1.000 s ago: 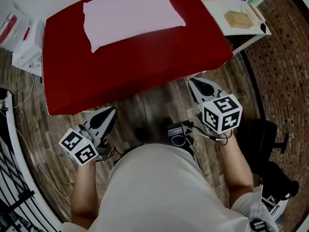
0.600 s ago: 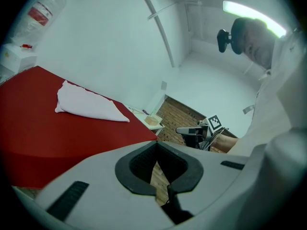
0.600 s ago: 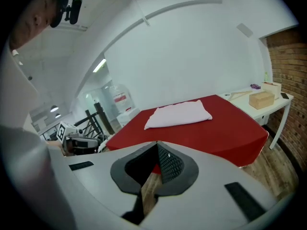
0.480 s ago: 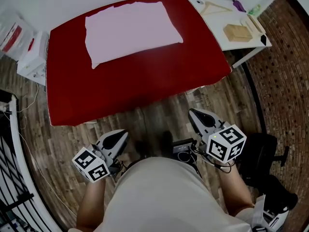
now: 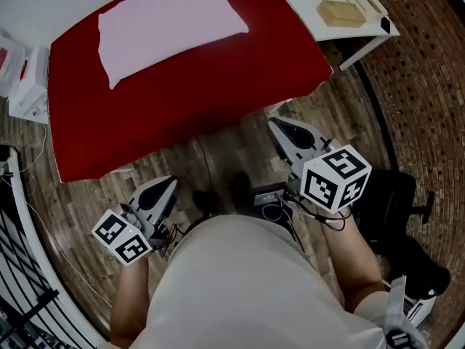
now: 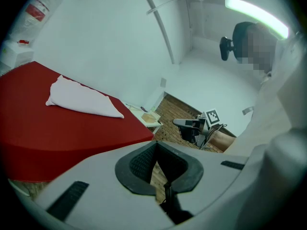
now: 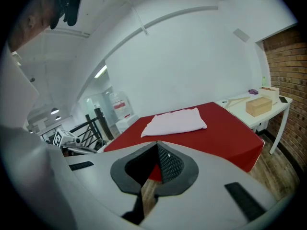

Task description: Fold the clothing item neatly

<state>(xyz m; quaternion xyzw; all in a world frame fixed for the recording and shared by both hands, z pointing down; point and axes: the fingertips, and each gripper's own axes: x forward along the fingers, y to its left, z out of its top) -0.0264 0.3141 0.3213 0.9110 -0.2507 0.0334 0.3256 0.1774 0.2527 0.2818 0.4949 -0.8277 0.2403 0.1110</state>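
Note:
A folded pale pink garment (image 5: pixel 171 24) lies flat at the far side of the red table (image 5: pixel 189 107); it also shows as the garment (image 6: pixel 81 99) and the garment (image 7: pixel 175 121) in the gripper views. My left gripper (image 5: pixel 166 187) hangs over the wooden floor near the table's front left, shut and empty. My right gripper (image 5: pixel 280 128) is held off the table's front right edge, also shut with nothing in it. Both are well short of the garment.
A white side table (image 5: pixel 341 17) at the right carries a wooden block (image 5: pixel 340 13) and a hanger. White boxes (image 5: pixel 25 86) stand left of the red table. A black railing (image 5: pixel 22 289) runs along the left, and a dark chair base (image 5: pixel 407 202) stands at right.
Both grippers stayed over the floor before the table, dipping toward my body and then lifting back. The view shifted, so the table sits further up and left. The garment has not moved.

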